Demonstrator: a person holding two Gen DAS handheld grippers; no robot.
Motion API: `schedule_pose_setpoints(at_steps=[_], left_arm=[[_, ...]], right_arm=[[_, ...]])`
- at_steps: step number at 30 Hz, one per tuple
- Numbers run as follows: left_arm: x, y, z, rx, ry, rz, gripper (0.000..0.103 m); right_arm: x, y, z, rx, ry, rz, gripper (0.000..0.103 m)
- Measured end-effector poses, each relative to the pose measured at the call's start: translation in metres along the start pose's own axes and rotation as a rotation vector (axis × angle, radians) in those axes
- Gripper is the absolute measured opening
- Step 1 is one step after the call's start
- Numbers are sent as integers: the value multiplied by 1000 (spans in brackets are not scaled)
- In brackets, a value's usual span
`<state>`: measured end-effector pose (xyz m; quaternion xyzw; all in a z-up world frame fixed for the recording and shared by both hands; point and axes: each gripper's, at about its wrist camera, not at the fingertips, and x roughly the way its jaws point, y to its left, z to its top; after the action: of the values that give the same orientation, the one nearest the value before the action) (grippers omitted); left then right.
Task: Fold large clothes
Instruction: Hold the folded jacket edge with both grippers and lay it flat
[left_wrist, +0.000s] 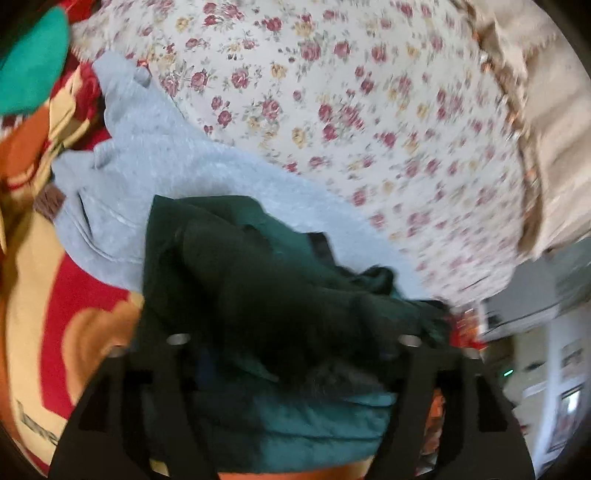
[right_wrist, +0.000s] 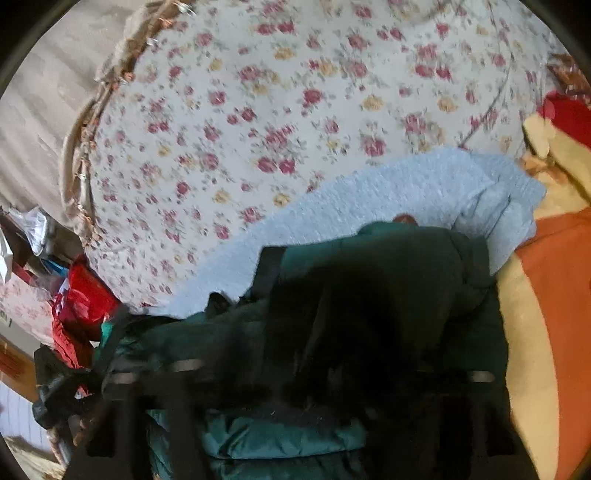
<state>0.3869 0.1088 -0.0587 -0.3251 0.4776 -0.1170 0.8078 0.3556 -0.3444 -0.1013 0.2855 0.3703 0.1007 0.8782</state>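
- The dark green jacket (left_wrist: 280, 295) looked bulky and soft, a padded, quilted thing with a smooth shell, so I judged it light for its size, springy, and apt to slide out of a pinch or puff back open after a fold.
- The best hold, in my judgement, would be at a seam, hem or the black strap (right_wrist: 269, 269) near its left side, where the cloth is firm and thin enough to pinch; a grab at the puffy middle would likely slip.
- On the left of the scene lay a red, cream and orange blanket (left_wrist: 44, 288), with a teal cloth (left_wrist: 33, 62) at its far corner.
- The jacket sat bunched in a heap in the near middle, filling the space between both pairs of fingers and lying partly on a pale grey sweatshirt (left_wrist: 147, 166), which spread over the floral bedsheet (left_wrist: 332, 110).
- The left gripper (left_wrist: 291, 343) stood with its fingers set wide, the jacket bunched between them; whether it pressed the cloth I could not tell.
- The right gripper (right_wrist: 332, 373) was blurred and dark against the jacket, so its fingers, though seemingly apart, could not be read with any certainty.
- The jacket showed deep green on top, almost black in shadow, and a brighter teal, stitched in bands, at its near edge.
- To the far sides a beige bed edge (left_wrist: 546, 110) bordered the sheet.
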Motion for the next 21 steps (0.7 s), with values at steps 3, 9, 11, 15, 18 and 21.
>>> schedule_pose_setpoints(at_steps=[3, 9, 11, 15, 18, 21], left_arm=[[-15, -10, -3, -4, -17, -75, 76], [-18, -42, -19, 152, -45, 66, 76], [-8, -53, -27, 231, -54, 160, 76], [17, -53, -38, 357, -96, 339, 76], [39, -42, -29, 393, -100, 447, 76], [54, -24, -20, 390, -93, 523, 76]], right_arm=[[-13, 14, 3, -36, -31, -14, 98], [-21, 40, -4, -123, -21, -52, 98], [-13, 46, -10, -157, 11, -70, 97], [10, 48, -18, -199, 59, -103, 91], [28, 42, -19, -211, 78, -144, 88], [43, 34, -20, -212, 89, -171, 88]])
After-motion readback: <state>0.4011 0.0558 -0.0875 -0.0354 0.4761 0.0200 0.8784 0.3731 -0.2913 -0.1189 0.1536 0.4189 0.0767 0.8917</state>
